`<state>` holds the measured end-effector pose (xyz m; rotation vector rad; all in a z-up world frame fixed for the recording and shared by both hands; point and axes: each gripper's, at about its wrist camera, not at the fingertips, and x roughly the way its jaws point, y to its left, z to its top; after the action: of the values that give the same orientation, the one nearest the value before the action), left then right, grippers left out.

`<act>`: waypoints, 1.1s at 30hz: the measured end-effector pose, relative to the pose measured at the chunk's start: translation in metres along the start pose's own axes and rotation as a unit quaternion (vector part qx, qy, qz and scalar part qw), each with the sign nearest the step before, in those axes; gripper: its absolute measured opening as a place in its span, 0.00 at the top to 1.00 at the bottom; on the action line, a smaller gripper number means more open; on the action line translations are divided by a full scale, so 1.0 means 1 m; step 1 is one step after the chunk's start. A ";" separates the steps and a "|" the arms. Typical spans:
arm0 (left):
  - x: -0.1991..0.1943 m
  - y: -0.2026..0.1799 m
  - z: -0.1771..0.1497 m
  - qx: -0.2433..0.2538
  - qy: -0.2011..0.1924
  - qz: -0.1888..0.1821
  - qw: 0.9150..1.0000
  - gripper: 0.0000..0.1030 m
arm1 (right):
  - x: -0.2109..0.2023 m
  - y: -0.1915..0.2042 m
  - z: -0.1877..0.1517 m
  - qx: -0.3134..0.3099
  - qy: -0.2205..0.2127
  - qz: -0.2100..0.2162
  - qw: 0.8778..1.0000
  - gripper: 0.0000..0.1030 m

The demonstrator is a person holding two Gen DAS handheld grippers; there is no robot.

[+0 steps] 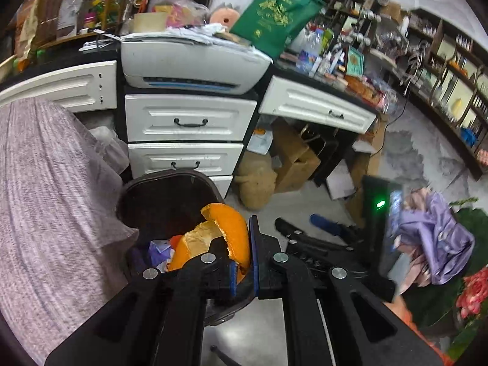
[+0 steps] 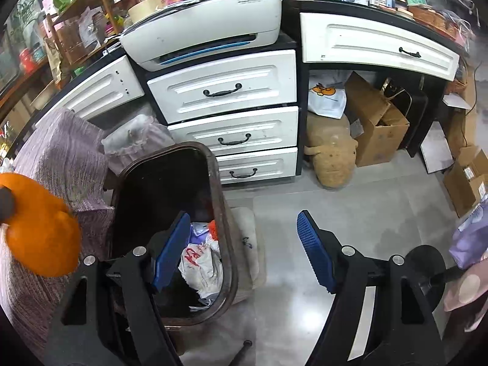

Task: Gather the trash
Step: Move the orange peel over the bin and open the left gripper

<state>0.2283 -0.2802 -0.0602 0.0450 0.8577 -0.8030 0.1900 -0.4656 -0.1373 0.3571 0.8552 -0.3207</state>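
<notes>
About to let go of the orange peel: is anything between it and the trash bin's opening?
Nothing visible does. The left gripper holds the orange peel over the open, lidless trash bin, with only trash inside below it.

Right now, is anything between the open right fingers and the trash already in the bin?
No. In the right wrist view the right gripper hangs open above the bin, with only air down to the crumpled wrappers inside.
</notes>
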 end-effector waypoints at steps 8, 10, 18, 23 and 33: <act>0.037 -0.005 -0.004 0.008 0.034 0.007 0.999 0.93 | 0.000 -0.008 0.001 0.005 -0.001 -0.003 1.000 0.30; 0.045 -0.004 -0.005 0.008 0.043 0.012 0.999 0.93 | 0.000 -0.011 0.001 0.008 0.000 -0.005 1.000 0.30; 0.068 0.002 -0.009 0.004 0.071 0.015 0.997 0.93 | 0.002 -0.020 0.000 0.021 0.005 -0.007 1.000 0.30; 0.081 0.004 -0.014 0.008 0.101 0.020 0.995 0.89 | 0.004 -0.026 0.000 0.037 0.012 0.000 0.999 0.30; 0.070 -0.001 -0.016 -0.005 0.105 -0.005 0.994 0.32 | 0.000 -0.032 0.002 0.045 0.004 -0.011 0.999 0.19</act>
<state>0.2442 -0.3181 -0.1189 0.1177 1.0623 -0.8121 0.1782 -0.4949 -0.1421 0.4341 0.8547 -0.3795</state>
